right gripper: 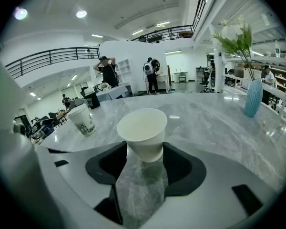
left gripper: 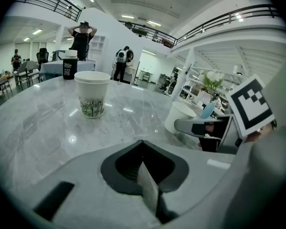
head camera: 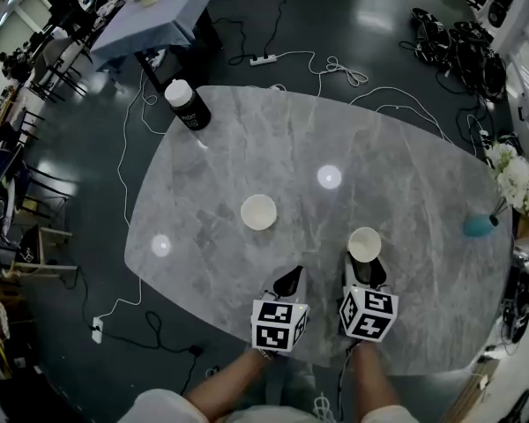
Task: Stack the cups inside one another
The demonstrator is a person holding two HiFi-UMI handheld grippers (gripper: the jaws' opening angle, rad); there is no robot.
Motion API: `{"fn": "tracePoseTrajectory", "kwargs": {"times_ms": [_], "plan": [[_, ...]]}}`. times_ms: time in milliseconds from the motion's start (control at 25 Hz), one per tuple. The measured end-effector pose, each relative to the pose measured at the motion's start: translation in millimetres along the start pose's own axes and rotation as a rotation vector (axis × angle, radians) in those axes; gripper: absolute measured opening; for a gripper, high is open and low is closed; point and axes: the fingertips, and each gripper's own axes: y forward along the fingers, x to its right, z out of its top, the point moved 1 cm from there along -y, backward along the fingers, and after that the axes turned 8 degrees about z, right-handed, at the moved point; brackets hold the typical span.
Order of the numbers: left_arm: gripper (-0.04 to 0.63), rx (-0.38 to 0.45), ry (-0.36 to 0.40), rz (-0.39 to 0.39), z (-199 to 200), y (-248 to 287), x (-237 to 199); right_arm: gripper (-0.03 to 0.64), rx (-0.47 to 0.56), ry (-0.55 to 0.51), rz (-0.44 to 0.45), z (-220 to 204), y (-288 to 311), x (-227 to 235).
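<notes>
From the head view, a patterned cup (head camera: 258, 211) stands upright near the middle of the grey table (head camera: 406, 148). A plain cup (head camera: 364, 244) stands to its right and nearer the person, well apart from it. The right gripper (head camera: 365, 264) reaches up to that plain cup, and the left gripper (head camera: 290, 279) hovers just below the patterned cup, clear of it. In the left gripper view, the left gripper's (left gripper: 143, 144) jaws sit closed together with nothing between them. The patterned cup (left gripper: 92, 94) is ahead and a little left, and the plain cup (left gripper: 179, 117) is off to its right. In the right gripper view, the right gripper's (right gripper: 143, 162) jaws stand wide on either side of the plain cup's (right gripper: 142, 130) base. The cup rests on the table and the pads do not seem to press it yet, while the patterned cup (right gripper: 84, 119) waits farther off to the left. The step in hand looks like taking hold of the plain cup. The next move probably calls for closing gently so the thin wall does not crush, then lifting the cup, carrying it over the patterned cup and lowering it straight inside.
</notes>
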Motion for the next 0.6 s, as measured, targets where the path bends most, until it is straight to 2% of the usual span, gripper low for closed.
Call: {"fn": "tracePoseTrajectory", "kwargs": {"times_ms": [600], "plan": [[-0.003, 0.015, -0.009, 0.012, 3.1, -9.7, -7.2, 0.215, 0.031, -0.010, 0.003, 9.7, -10.3, -6.2]]}}
